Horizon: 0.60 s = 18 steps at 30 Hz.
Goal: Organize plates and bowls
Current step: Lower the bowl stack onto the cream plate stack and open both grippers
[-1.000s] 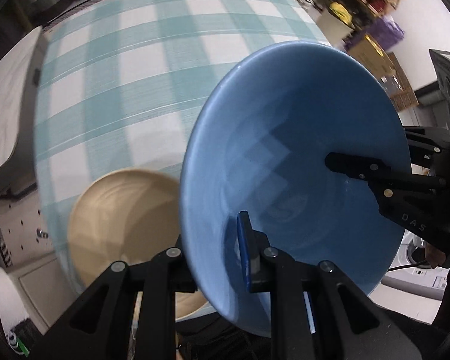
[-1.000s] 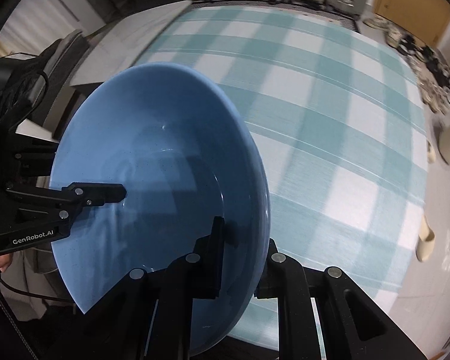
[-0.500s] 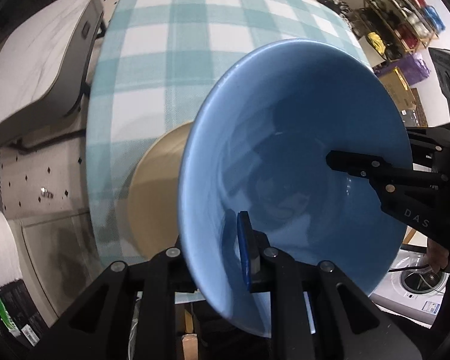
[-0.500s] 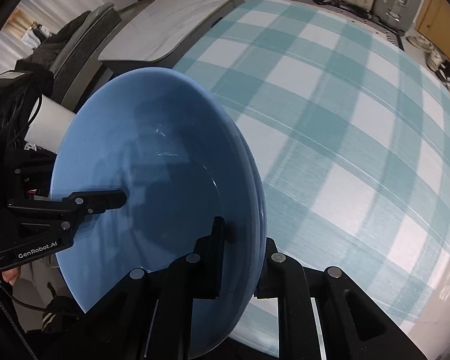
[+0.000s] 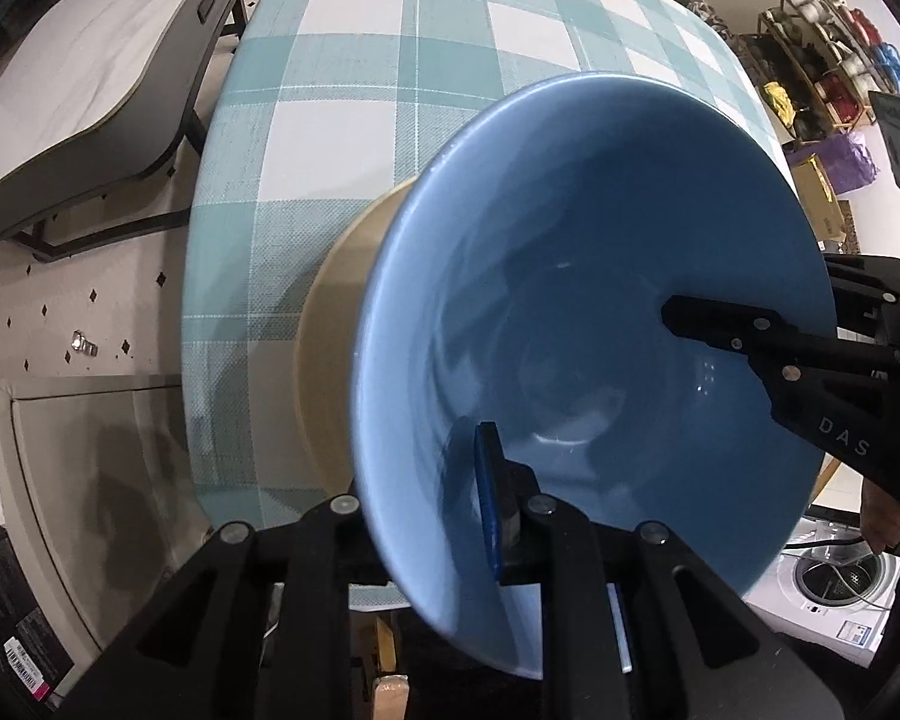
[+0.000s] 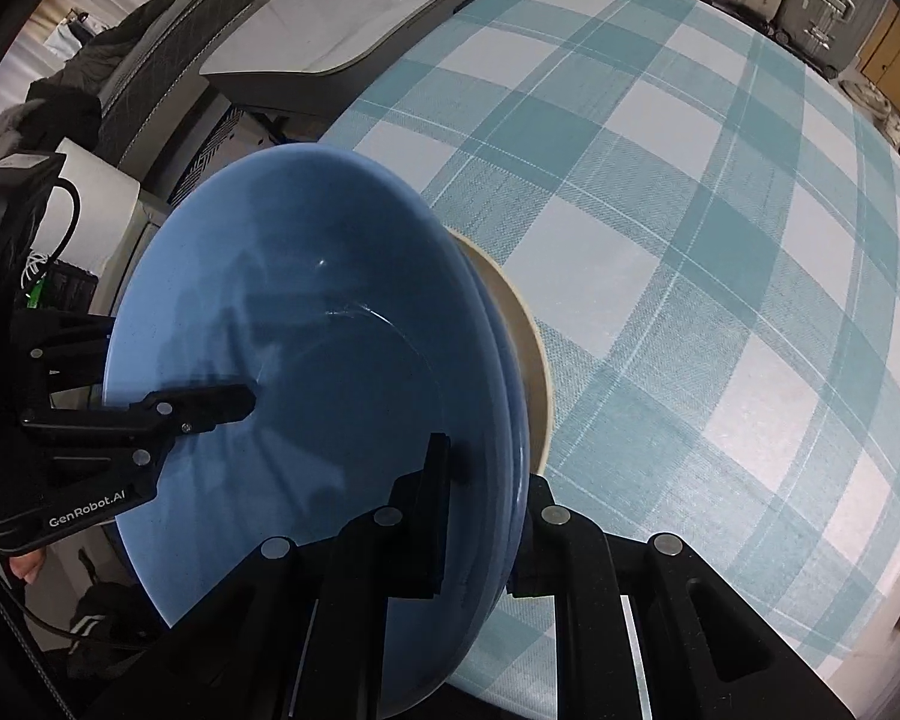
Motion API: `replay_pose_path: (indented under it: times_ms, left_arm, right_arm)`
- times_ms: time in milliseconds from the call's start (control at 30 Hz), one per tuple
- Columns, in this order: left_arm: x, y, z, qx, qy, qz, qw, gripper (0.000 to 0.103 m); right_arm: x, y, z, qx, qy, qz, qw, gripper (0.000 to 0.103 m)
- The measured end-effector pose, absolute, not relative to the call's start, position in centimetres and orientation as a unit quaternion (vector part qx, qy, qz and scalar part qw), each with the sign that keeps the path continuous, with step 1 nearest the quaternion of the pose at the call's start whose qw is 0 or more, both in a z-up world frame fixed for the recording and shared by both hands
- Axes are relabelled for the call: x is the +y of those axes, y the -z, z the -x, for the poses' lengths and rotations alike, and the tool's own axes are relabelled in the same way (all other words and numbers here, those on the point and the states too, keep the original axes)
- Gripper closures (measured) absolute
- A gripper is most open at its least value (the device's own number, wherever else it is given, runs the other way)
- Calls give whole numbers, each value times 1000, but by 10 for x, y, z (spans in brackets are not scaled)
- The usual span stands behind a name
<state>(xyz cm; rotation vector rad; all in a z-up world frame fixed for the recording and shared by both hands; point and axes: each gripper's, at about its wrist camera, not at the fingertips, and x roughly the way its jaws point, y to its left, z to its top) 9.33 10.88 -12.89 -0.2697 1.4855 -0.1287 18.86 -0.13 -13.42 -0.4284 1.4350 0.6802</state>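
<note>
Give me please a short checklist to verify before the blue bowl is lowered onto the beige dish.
1. Left gripper shut on the blue bowl rim: ok.
2. Right gripper shut on the opposite rim: ok.
3. Bowl over the beige dish: ok, the dish shows just behind it in both views.
4. Bowl centred on the dish: cannot tell, the bowl hides most of it.
5. Dish interior free of objects: cannot tell, it is covered.
6. Checked tablecloth near the dish free of obstacles: ok in the visible part.
</note>
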Motion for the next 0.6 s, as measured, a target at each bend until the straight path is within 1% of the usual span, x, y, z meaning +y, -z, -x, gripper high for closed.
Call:
replay_pose_path:
  times_ms: [100,200,367,433,500,567,600]
  left_arm:
    - [108,131,-90,670,54,111,732,85]
    - [111,134,-88,666,55,121,734,85]
    - [104,130,-86,649,35,86,755,83]
    - [104,128,-85,639,33,84,764,77]
    - [108,125,-85,630,26,91,771,66]
    - [112,121,-85,620,19,94,779,60]
    - [115,118,-84,613,15,97,784,59]
  right_arm:
    - [2,139,-184,641,-305,192,677,90]
    - [3,140,-180,634,-307,200,681,90]
    - [1,141,-176,622,-308,201,692,88]
    - [0,141,-175,617,-308,205,695,88]
    - [-3,141,-175,615,-306,204,697,86]
    - [-7,135,-176,607,-304,195,708,81]
    - [-8,132,-177,605,-305,191,710,79]
